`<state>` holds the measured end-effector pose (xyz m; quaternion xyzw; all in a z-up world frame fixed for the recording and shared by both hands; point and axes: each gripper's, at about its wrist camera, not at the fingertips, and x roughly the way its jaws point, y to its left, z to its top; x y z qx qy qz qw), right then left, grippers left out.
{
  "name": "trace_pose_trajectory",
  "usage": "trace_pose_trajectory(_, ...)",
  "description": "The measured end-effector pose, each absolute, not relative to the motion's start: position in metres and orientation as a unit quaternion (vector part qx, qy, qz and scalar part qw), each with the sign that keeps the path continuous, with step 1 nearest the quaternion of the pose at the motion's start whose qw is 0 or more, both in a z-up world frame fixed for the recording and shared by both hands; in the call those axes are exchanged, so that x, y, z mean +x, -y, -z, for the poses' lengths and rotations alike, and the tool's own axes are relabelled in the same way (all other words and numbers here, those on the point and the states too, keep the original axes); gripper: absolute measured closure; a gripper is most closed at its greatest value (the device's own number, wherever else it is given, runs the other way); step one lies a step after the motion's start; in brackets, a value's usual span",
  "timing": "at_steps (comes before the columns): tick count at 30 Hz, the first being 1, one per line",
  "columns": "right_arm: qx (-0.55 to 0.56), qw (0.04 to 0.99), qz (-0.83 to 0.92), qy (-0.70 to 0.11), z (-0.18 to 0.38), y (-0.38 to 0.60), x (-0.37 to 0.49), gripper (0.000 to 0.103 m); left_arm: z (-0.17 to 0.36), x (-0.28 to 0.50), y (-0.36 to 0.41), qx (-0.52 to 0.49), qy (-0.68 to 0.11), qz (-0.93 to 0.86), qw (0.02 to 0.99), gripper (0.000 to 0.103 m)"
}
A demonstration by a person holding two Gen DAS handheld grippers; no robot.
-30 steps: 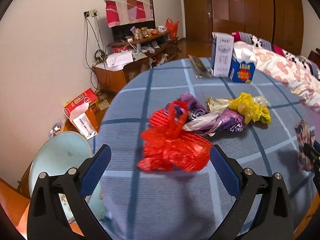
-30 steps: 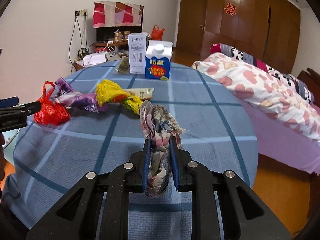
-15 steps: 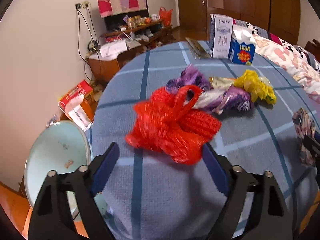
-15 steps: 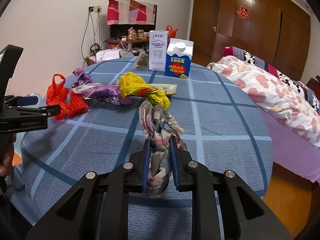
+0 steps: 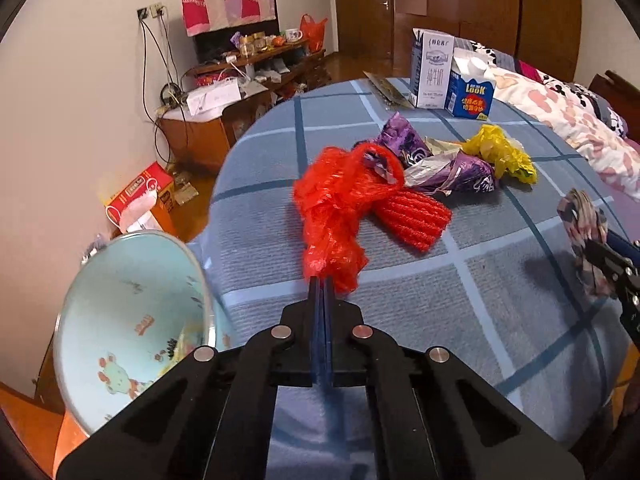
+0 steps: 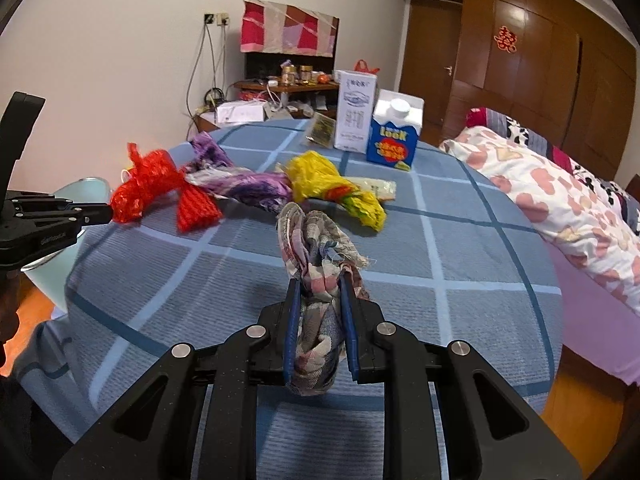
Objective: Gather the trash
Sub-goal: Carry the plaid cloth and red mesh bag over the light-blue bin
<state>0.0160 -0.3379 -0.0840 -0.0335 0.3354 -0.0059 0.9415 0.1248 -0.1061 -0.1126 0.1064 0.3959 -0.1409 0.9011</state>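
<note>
At far left of the right-wrist view, the left gripper (image 6: 107, 213) pinches the red plastic bag (image 6: 146, 186) on the blue checked tablecloth (image 6: 460, 240); purple wrappers (image 6: 244, 184) and a yellow bag (image 6: 320, 178) lie mid-frame, while the right gripper (image 6: 319, 296), bottom centre, clamps a plaid rag (image 6: 316, 256).

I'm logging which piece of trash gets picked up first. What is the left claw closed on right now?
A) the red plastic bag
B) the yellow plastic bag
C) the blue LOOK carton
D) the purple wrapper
A: the left claw is pinched shut on the near end of the red plastic bag, while the yellow plastic bag, the purple wrapper and the blue LOOK carton lie untouched farther along the table.
</note>
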Motion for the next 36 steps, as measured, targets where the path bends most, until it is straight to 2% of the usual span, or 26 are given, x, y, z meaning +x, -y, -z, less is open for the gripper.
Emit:
trace_pose_trajectory(10,-0.044,0.944,-0.021,-0.325,0.077,0.311,0.019,0.083,0.097,0.107,0.080,0.112,-0.367,0.136,0.913,0.101)
trace_pose_trajectory(11,-0.045,0.944,-0.021,-0.327,0.078,0.310,0.020,0.083,0.096,0.107,0.080,0.108,-0.364,0.134,0.915,0.097)
trace_pose_trajectory(12,-0.046,0.943,-0.018,-0.328,0.078,0.310,0.020,0.083,0.095,0.107,0.080,0.102,-0.363,0.133,0.917,0.084)
trace_pose_trajectory(15,-0.049,0.942,-0.003,-0.331,0.079,0.316,0.021,0.083,0.093,0.110,0.089,0.096,-0.357,0.132,0.920,0.059)
trace_pose_trajectory(21,-0.036,0.938,0.042,-0.342,0.087,0.349,0.029,0.083,0.105,0.129,0.110,0.097,-0.360,0.123,0.919,0.048)
trace_pose_trajectory(24,-0.030,0.935,0.051,-0.349,0.093,0.361,0.034,0.083,0.117,0.144,0.119,0.098,-0.376,0.118,0.914,0.048)
trace_pose_trajectory(25,-0.027,0.934,0.053,-0.352,0.095,0.364,0.036,0.083,0.119,0.147,0.121,0.098,-0.381,0.119,0.912,0.053)
trace_pose_trajectory(26,-0.025,0.934,0.052,-0.354,0.096,0.366,0.038,0.083,0.123,0.151,0.122,0.096,-0.391,0.124,0.907,0.074)
trace_pose_trajectory(27,-0.023,0.933,0.052,-0.354,0.097,0.367,0.038,0.083,0.125,0.153,0.123,0.095,-0.396,0.128,0.904,0.083)
trace_pose_trajectory(29,-0.021,0.934,0.049,-0.353,0.096,0.367,0.037,0.083,0.126,0.152,0.123,0.098,-0.397,0.129,0.903,0.086)
trace_pose_trajectory(36,-0.029,0.941,0.028,-0.337,0.084,0.348,0.033,0.083,0.109,0.131,0.105,0.112,-0.376,0.136,0.910,0.087)
